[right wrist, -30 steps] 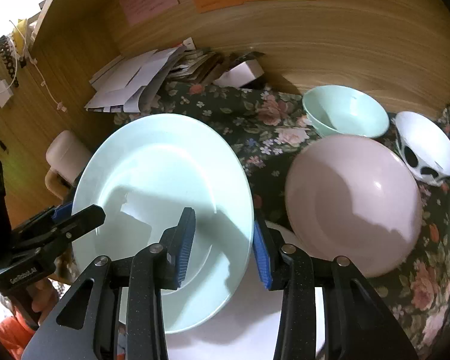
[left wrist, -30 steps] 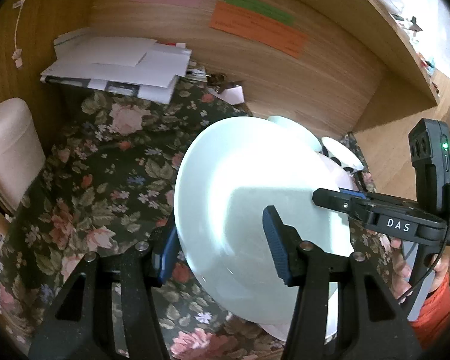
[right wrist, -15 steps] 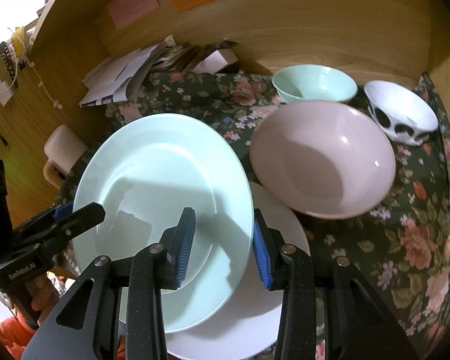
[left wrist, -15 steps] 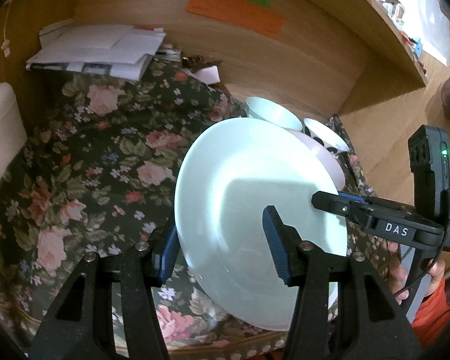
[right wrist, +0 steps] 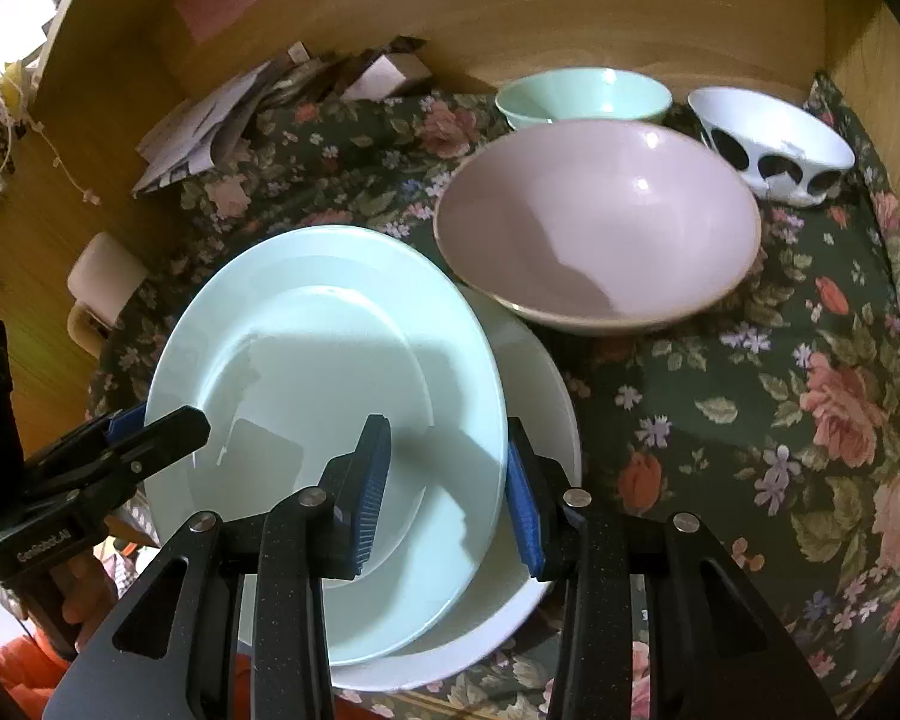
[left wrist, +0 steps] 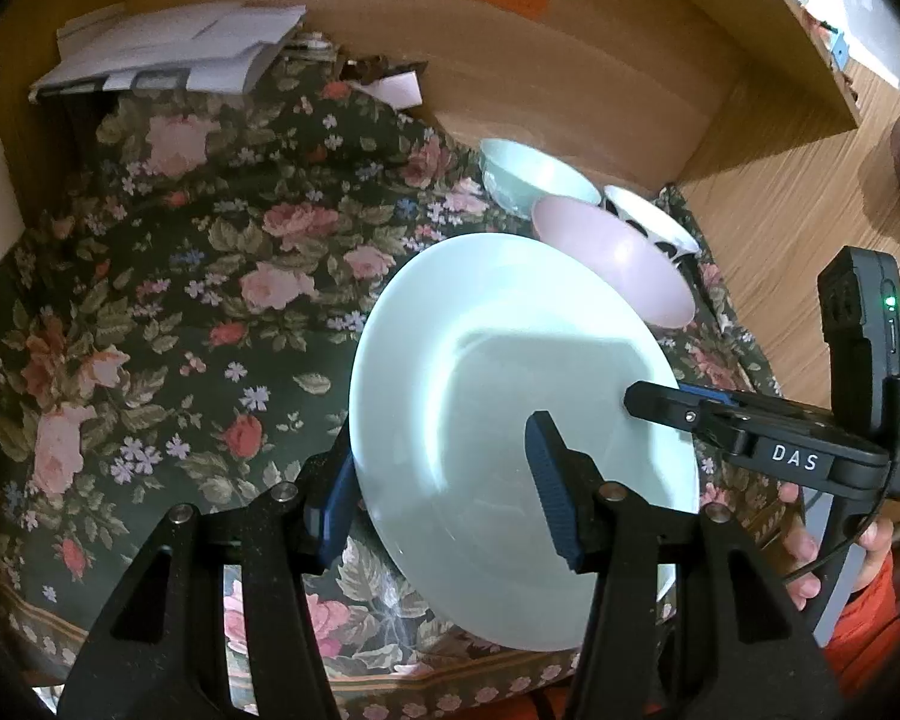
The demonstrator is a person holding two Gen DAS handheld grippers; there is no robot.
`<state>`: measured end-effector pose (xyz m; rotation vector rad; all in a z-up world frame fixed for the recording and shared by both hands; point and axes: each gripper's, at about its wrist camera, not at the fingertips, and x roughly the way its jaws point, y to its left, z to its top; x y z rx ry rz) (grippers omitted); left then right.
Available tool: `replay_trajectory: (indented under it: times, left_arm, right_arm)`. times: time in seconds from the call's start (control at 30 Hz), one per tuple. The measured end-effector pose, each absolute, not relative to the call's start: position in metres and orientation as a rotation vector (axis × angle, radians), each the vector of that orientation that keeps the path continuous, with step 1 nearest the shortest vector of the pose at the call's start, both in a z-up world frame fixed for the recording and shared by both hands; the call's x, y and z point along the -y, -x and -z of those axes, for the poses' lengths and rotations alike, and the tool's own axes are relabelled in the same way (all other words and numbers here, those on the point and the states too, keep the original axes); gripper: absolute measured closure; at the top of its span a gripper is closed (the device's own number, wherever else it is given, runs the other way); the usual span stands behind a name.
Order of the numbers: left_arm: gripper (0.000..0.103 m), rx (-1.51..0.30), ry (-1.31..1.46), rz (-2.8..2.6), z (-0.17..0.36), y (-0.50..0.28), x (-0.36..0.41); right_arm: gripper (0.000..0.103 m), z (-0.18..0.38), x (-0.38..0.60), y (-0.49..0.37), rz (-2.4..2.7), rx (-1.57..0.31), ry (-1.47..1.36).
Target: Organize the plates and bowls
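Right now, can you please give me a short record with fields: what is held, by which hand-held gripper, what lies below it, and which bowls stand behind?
held item: pale green plate, tilted
left hand-held gripper: shut on the plate's left rim
right hand-held gripper: shut on the plate's right rim
below the plate: white plate on the floral cloth; contact cannot be judged
bowls behind: pink bowl, nearest; mint bowl and white bowl with black spots by the wooden wall
other: papers in the far left corner
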<state>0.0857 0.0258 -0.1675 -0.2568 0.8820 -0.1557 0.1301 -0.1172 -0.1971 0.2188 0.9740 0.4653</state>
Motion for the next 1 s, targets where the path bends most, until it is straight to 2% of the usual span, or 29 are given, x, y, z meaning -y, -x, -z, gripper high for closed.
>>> replay_trajectory:
  times: [1.0]
  left_arm:
    - [0.05,-0.943,0.188,0.132,0.195,-0.107,-0.021]
  right_arm:
    - [0.069,0.196,0.121,-0.123,-0.412,-0.938,-0.127]
